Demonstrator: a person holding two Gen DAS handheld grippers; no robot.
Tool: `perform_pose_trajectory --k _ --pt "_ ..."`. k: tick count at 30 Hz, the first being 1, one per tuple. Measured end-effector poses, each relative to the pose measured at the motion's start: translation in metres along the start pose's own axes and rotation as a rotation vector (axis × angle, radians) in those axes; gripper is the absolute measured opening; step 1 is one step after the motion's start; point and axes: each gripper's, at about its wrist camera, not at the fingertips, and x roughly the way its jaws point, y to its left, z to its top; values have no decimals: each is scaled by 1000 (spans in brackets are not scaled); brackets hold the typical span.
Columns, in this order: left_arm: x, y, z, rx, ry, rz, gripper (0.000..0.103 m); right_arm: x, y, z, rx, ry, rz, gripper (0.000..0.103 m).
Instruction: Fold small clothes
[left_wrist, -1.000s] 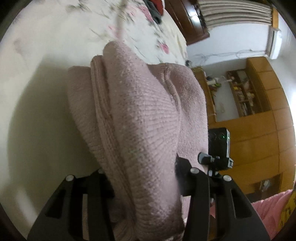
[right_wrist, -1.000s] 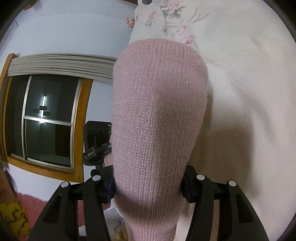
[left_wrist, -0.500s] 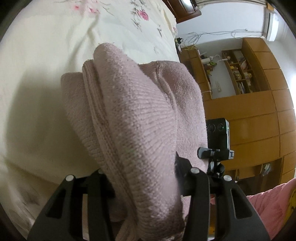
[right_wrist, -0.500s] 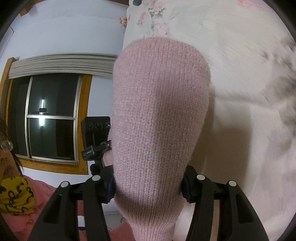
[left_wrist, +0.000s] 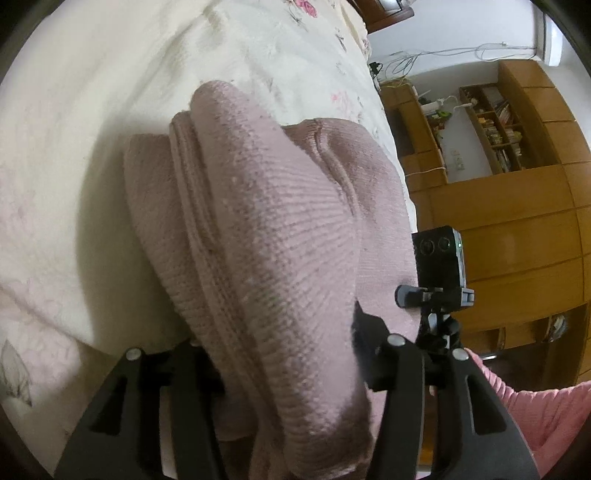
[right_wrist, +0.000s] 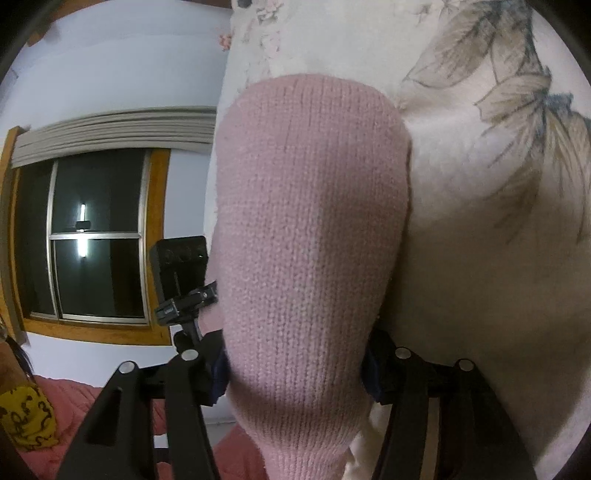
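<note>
Both grippers — left gripper (left_wrist: 284, 369) and right gripper (right_wrist: 295, 365) — clench the pink knit garment (left_wrist: 266, 229) between their fingers, bunched for carrying over the bed (left_wrist: 92, 92).

The knit garment (left_wrist: 266, 236) sits bunched between the jaws of the left gripper (left_wrist: 288, 354), above the bed (left_wrist: 92, 110). The right gripper (right_wrist: 295, 362) holds another part of it, with the window (right_wrist: 92, 236) off to its left.

Right claw (right_wrist: 295, 369) clamped on a pink knitted garment (right_wrist: 310, 229) at frame centre; floral bedspread (right_wrist: 498, 184) at right; window (right_wrist: 92, 236) at left.
</note>
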Motion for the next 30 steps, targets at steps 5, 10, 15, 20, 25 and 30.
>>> perform_pose_trajectory --k 5,10,15,20,25,30 --pt "2 13 -5 34 -37 -9 66 -1 -5 -9 -42 -44 25 59" --pt "-10 10 -12 39 -68 29 68 -3 -3 -16 -66 -79 20 64" --pt "-47 -8 -30 53 -163 215 75 -17 36 -44 -104 -192 -232 90" --pt "-70 -47 -53 101 -215 408 83 -28 82 -86 -155 -299 -580 99" --pt "-81 -90 -81 201 -257 595 91 -26 126 -121 -218 -373 -782 99" --pt "-81 -107 -97 186 -261 648 94 -17 159 -145 -223 -434 -846 99"
